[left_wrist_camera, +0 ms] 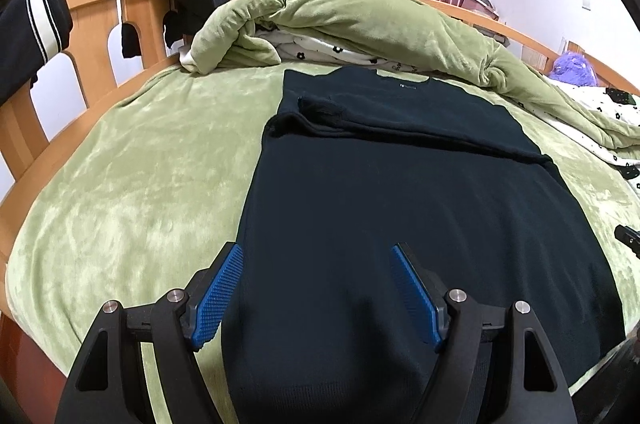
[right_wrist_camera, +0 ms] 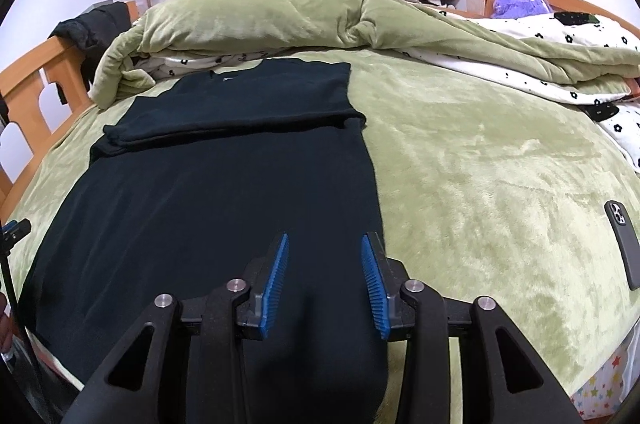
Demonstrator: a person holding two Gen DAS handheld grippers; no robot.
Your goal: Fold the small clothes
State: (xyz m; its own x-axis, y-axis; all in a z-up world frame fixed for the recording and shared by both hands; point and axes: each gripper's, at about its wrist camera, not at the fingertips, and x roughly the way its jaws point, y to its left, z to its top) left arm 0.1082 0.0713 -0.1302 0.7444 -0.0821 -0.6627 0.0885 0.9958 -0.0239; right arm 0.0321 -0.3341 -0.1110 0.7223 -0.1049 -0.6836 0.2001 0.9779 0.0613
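Left wrist view shows the dark navy knit sweater (left_wrist_camera: 400,192) lying flat on the green plush bed cover (left_wrist_camera: 132,160), filling the centre and lower half of the frame, its sleeves already folded across the chest in the upper middle. The left gripper (left_wrist_camera: 318,294) hovers over the near-left hem with its blue ribbed pads (left_wrist_camera: 218,298) spread wide and holding nothing. In the right wrist view the right gripper (right_wrist_camera: 325,280) is also parted, more narrowly, over the sweater's near-right edge at lower centre.

Likely trouble: if a pad bites too deep it could pinch the plush cover along with the hem. Uneven grasps at the two corners would probably skew the fold and shake the crossed sleeves loose. The black phone (right_wrist_camera: 622,248) at right looks well apart from the work.
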